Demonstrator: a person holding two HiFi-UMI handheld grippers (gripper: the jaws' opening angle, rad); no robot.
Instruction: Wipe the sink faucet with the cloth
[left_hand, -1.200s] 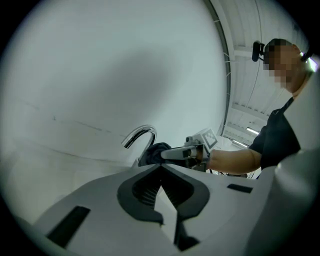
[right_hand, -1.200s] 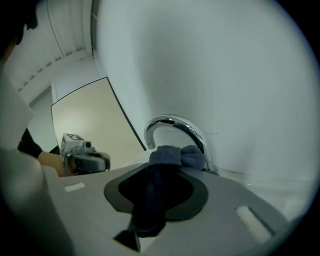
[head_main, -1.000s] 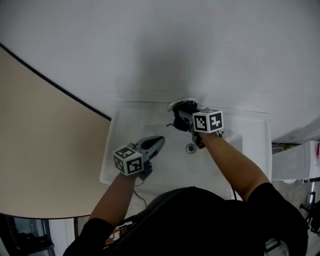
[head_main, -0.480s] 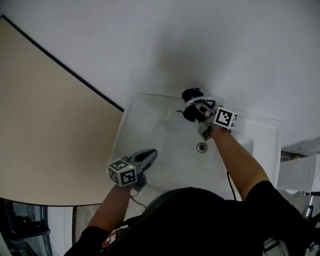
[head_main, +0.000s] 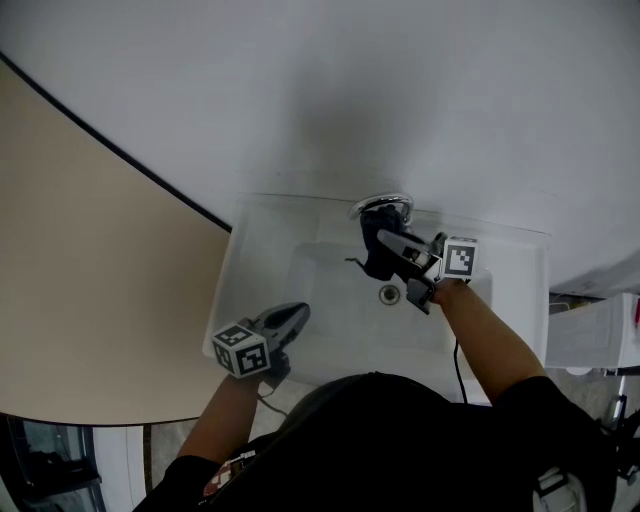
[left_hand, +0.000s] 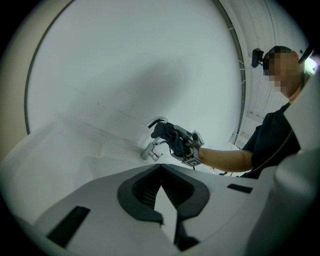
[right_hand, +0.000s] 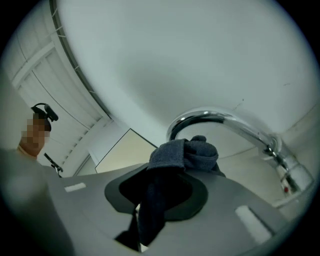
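Note:
The chrome faucet arches over the back of the white sink. My right gripper is shut on a dark blue cloth, held just in front of and below the spout. In the right gripper view the bunched cloth sits between the jaws right under the curved spout; I cannot tell whether they touch. My left gripper hovers shut and empty over the sink's front left part. From there I see the faucet, the cloth and the right gripper.
The drain lies in the basin below the cloth. A beige panel runs along the left of the sink. A white crate stands to the right. The faucet's base and lever are at the right gripper view's right.
The right gripper carried the cloth up over the spout's top, then back down in front of it. The left gripper drew back from the basin's middle toward the front left rim.

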